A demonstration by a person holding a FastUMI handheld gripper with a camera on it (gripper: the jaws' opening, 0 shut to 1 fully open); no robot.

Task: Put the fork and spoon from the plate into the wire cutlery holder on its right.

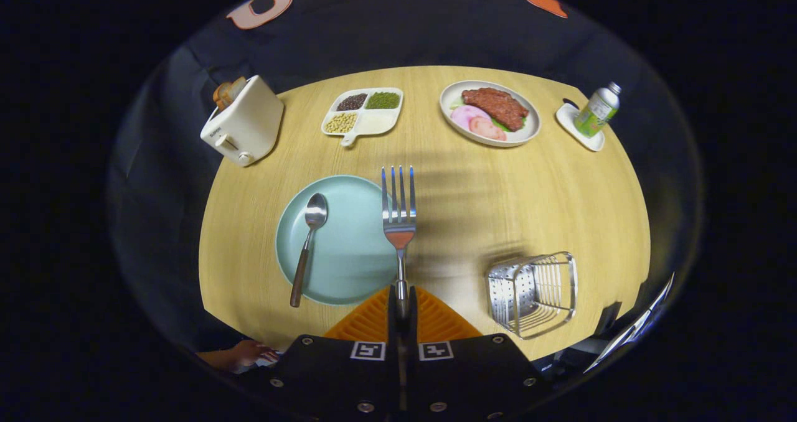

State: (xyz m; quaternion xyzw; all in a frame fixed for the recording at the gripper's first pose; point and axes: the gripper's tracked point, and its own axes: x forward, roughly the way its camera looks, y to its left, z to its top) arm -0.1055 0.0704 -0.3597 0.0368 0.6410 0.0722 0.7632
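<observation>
The gripper [402, 310] sits nearest, its two fingers pressed together on the handle of a silver metal fork [398, 220], which sticks straight out ahead with tines pointing away, over the right rim of the round pale-green plate [348, 266]. On that plate lies a steel spoon with a brown handle [306, 241], bowl away, handle end hanging past the near rim. To the right of the fingers stands the shiny wire cutlery holder with a perforated side [532, 292], nothing visible inside it, close to the near table edge.

Farther off, a white divided tray [364, 114] holds beans and grains in three compartments (the fourth looks bare), a white oval plate [490, 112] carries meat and slices, and a green bottle [598, 109] stands on a small white dish [576, 128]. A cream toaster [244, 123] holds bread. Bare wooden table [485, 192] lies between plate and holder.
</observation>
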